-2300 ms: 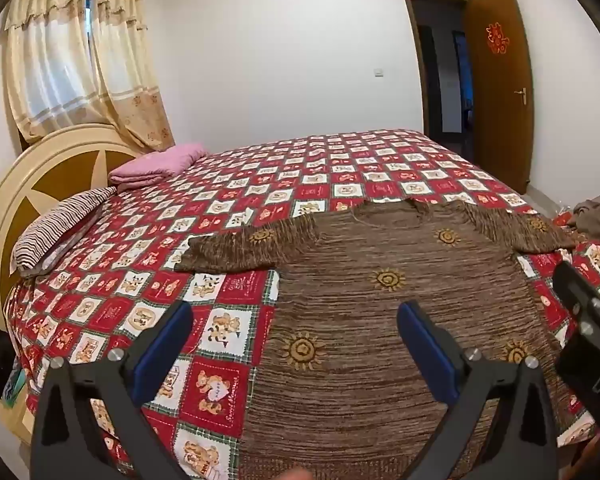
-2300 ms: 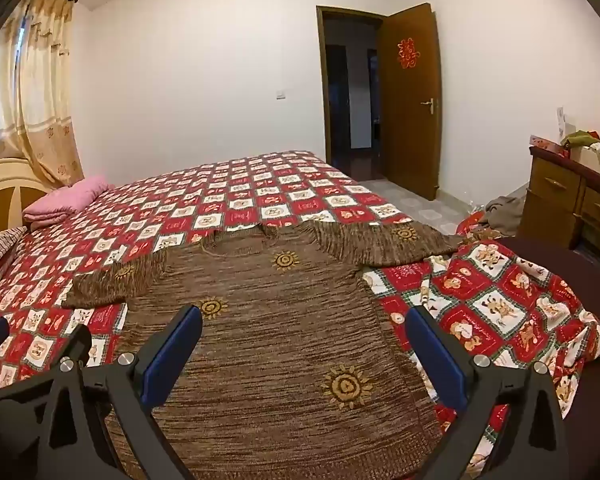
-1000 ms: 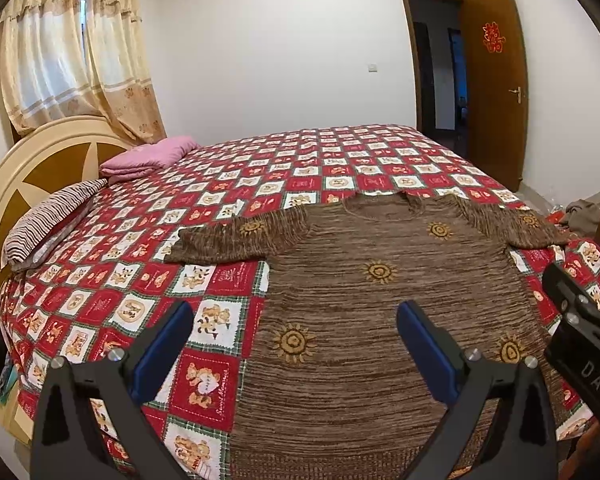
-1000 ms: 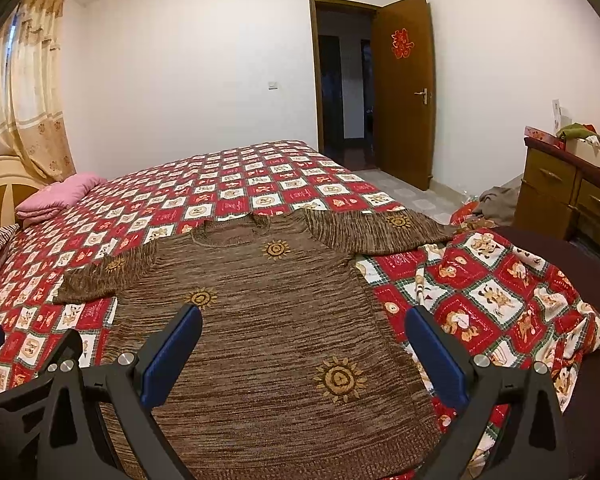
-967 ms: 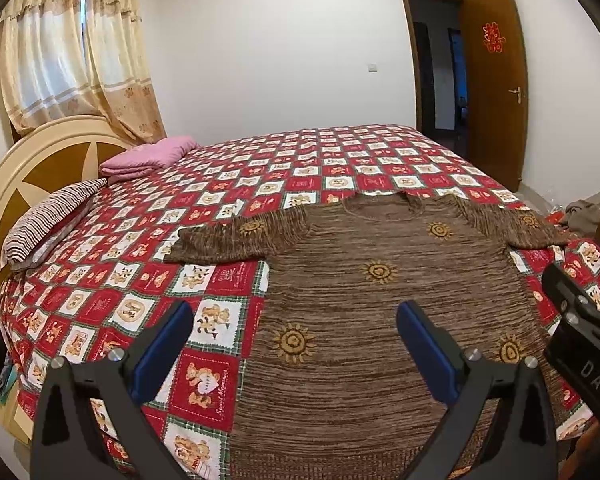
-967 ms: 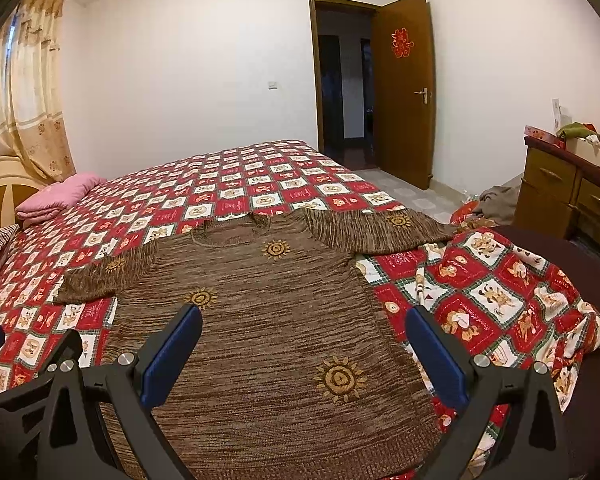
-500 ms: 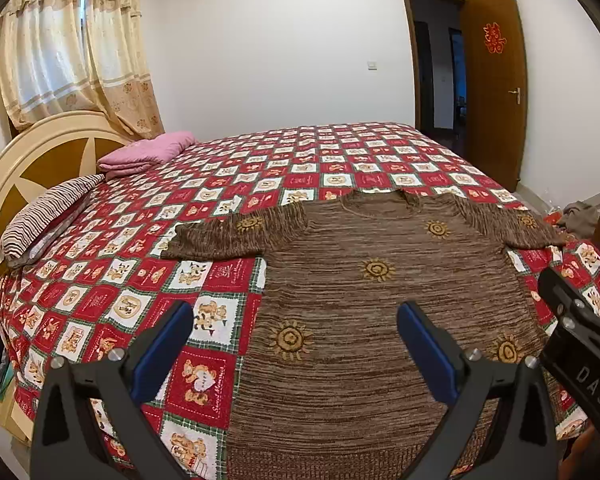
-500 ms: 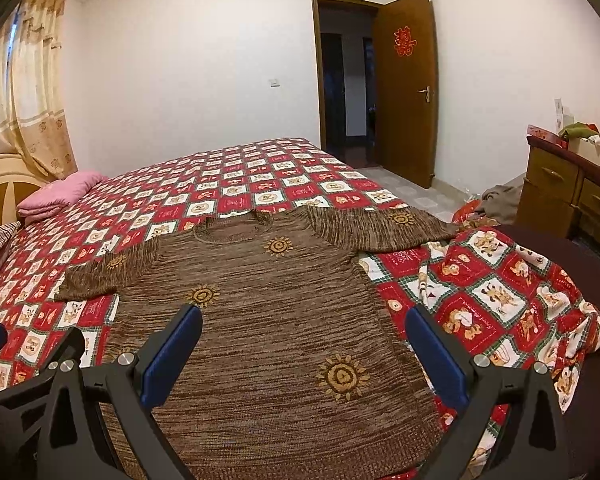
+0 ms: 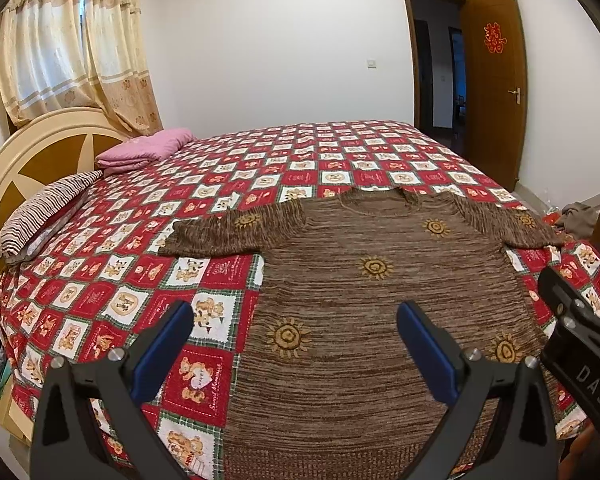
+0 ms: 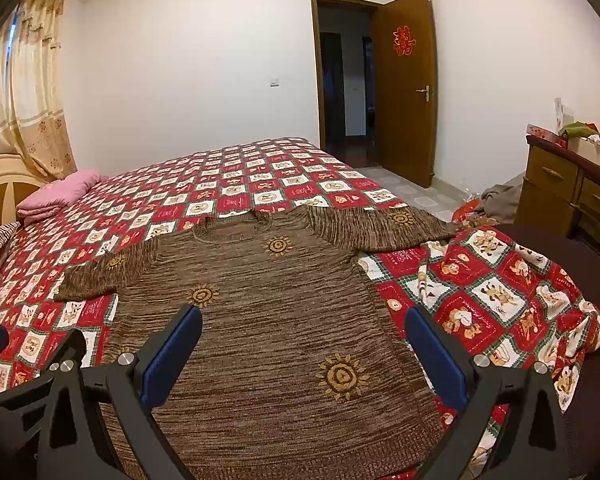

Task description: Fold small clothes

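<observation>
Brown knit sweater (image 9: 360, 300) lay flat, front up, on red-and-white patchwork bedspread (image 9: 300, 160), near the bed's foot-end corner. Both short sleeves spread out sideways, collar pointing away from both cameras, hem nearest them. Gold sun motifs scattered across the knit. No folds made yet.

Left gripper (image 9: 294, 344) hovered above the sweater's hem-side left half, jaws spread wide, blue pads well apart, nothing between them. Left pad (image 9: 162, 350) sat over bare bedspread just beside the sweater's edge; right pad over the knit. No contact with the fabric visible.

Right gripper (image 10: 304, 354) hovered above the sweater's hem-side right half, likewise wide open and holding nothing. Its left pad over the knit, right pad (image 10: 436, 354) over the sweater's right edge where it met the bedspread. Part of the left gripper's frame seen at the lower left of the right wrist view; right gripper's frame, lettered "DAS", seen at the lower right of the left wrist view.

Relative to sweater: pink folded blanket (image 9: 146, 148) and striped pillow (image 9: 44, 212) far off to its left by the round headboard (image 9: 32, 152). Curtains (image 9: 72, 52) behind headboard. Open wooden door (image 10: 406, 88) beyond the sweater's collar side, right of it. Wooden dresser (image 10: 568, 188) well to its right, with bedspread bunched at the corner between them.
</observation>
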